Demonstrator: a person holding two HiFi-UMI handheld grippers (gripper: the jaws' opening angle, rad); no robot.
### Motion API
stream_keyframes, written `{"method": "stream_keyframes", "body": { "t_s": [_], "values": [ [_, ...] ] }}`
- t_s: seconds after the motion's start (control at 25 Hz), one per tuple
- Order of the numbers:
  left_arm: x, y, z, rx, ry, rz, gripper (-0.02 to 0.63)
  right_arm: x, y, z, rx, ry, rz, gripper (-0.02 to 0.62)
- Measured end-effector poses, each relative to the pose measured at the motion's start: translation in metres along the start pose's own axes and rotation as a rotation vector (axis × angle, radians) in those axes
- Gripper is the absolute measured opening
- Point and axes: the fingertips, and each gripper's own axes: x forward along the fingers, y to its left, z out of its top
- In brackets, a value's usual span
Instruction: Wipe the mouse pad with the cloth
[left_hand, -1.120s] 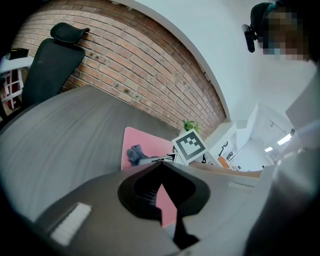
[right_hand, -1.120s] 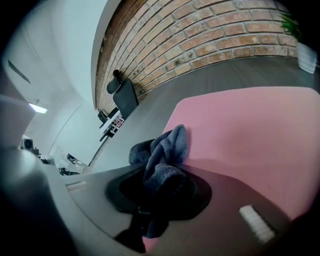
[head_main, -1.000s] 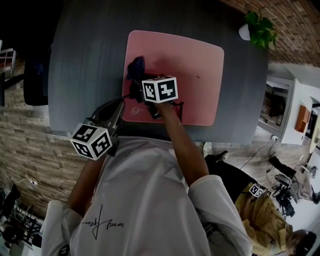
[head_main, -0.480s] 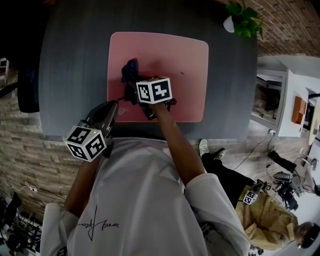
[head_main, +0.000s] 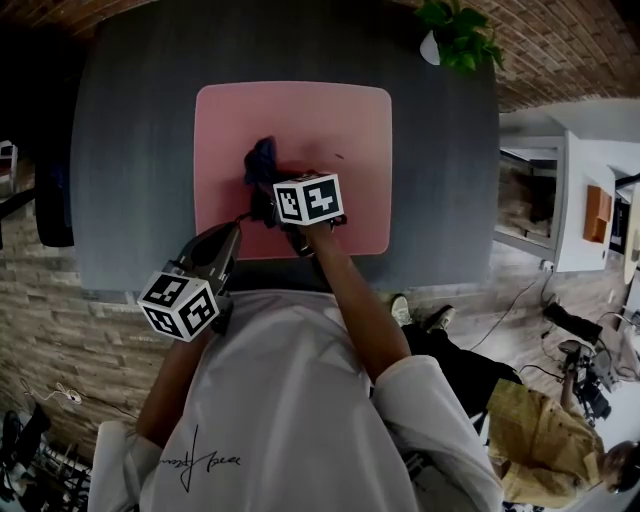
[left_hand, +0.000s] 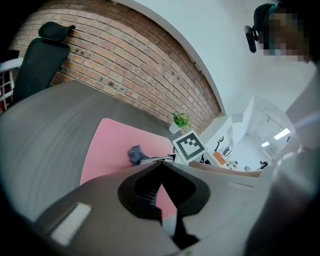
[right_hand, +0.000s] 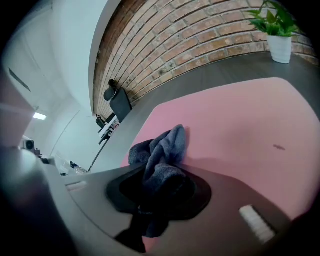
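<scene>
A pink mouse pad (head_main: 340, 130) lies on the dark grey table (head_main: 130, 150). On its left half sits a bunched blue cloth (head_main: 262, 158), and my right gripper (head_main: 268, 195) is shut on the cloth's near end. In the right gripper view the cloth (right_hand: 162, 167) fills the jaws of the right gripper (right_hand: 160, 175) and spills forward onto the pad (right_hand: 240, 125). My left gripper (head_main: 236, 228) hovers at the pad's near left corner, jaws shut with nothing between them. The left gripper view shows the left gripper (left_hand: 161, 162), the pad (left_hand: 107, 147) and the cloth (left_hand: 135, 154) beyond it.
A potted plant (head_main: 455, 40) stands at the table's far right corner. A black office chair (left_hand: 40, 55) sits at the table's left side against a brick wall. Another person (head_main: 540, 430) is on the floor to the right, among cables and gear.
The right gripper has dragged the cloth rightward across the pad, from near its left edge toward the middle. The left gripper has kept its place by the near left corner.
</scene>
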Motion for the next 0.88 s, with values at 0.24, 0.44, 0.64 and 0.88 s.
{"method": "stream_keyframes", "body": {
  "t_s": [0.24, 0.44, 0.64, 0.88],
  "values": [
    [0.007, -0.013, -0.005, -0.008, -0.016, 0.015, 0.014, -0.017, -0.016, -0.008, 0.003, -0.001, -0.001, 0.097],
    [0.018, -0.023, -0.004, 0.003, -0.022, 0.011, 0.014, -0.032, -0.035, -0.008, 0.011, -0.018, -0.012, 0.097],
    [0.026, -0.028, -0.006, 0.004, -0.024, 0.006, 0.014, -0.043, -0.048, -0.01, 0.015, -0.025, -0.024, 0.097],
    [0.037, -0.043, -0.005, 0.027, -0.017, -0.012, 0.014, -0.065, -0.068, -0.017, 0.035, -0.041, -0.049, 0.097]
  ]
}}
